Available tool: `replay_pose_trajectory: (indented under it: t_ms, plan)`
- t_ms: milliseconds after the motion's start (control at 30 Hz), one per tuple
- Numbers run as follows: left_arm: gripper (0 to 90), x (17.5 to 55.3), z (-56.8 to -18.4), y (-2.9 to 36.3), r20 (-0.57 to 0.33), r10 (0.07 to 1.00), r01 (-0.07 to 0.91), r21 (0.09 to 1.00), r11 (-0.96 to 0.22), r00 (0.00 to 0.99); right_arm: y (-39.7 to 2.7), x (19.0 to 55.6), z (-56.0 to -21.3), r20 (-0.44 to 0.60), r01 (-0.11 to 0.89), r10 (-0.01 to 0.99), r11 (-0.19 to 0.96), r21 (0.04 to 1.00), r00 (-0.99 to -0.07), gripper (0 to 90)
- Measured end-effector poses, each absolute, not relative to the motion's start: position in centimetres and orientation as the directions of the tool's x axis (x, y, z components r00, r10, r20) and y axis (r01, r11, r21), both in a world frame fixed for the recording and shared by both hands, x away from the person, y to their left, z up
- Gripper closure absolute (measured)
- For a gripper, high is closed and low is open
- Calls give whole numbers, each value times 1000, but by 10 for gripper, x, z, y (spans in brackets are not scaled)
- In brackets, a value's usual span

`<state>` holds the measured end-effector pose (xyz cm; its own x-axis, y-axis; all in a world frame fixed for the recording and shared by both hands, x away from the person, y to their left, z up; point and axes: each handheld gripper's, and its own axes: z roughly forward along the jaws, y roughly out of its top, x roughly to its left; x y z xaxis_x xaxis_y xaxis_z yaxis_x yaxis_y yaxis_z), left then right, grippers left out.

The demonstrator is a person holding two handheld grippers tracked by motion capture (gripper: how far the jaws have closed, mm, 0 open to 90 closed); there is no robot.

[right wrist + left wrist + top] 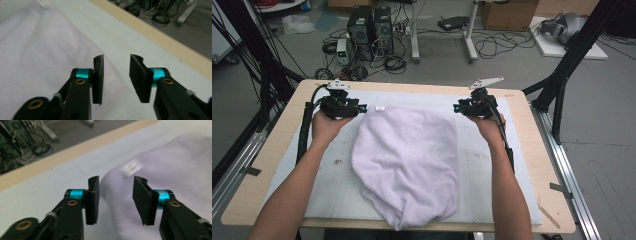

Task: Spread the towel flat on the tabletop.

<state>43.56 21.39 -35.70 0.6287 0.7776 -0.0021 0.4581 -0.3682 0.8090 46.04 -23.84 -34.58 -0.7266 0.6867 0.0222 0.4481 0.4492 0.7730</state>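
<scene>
White towel (407,165) flat between left gripper (362,108) and right gripper (455,108), both part-open, empty, at its far corners

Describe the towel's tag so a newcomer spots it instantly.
Start at the wooden table with its white mat. On it lies a folded pale lilac towel. At the towel's far left corner, by the left gripper, sits the tag: a small white label, its only marking.
</scene>
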Motion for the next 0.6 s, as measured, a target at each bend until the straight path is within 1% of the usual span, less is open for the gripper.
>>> replay_pose_trajectory:
  t_ms: [33,67,133,200,233,300,367,433,600]
  plan:
    - [557,433,-362,215,-5,772,457,809,-371,635,-237,460,-351,33,470,678,473,746,-734,593]
    - [557,430,-366,217,-21,768,464,807,-365,640,-235,457,-357,21,468,669,496,731,-743,594]
    - [552,422,-373,220,-25,756,460,807,-371,654,-234,445,-366,-8,431,654,509,745,-757,599]
    - [552,413,-379,223,-29,741,454,806,-379,671,-235,434,-373,20,433,643,491,756,-765,594]
    - [552,408,-382,223,-33,736,453,807,-379,676,-235,427,-375,14,426,637,498,756,-771,589]
    - [549,397,-385,225,-36,718,441,810,-387,696,-236,413,-378,36,419,627,475,774,-778,588]
    - [545,386,-389,225,-41,698,430,813,-393,715,-235,399,-380,27,395,606,483,781,-795,581]
    - [534,375,-393,224,-37,679,419,811,-409,733,-234,385,-382,42,378,578,474,795,-815,576]
    - [501,348,-399,223,-44,632,396,812,-429,773,-226,349,-387,42,326,504,491,808,-863,547]
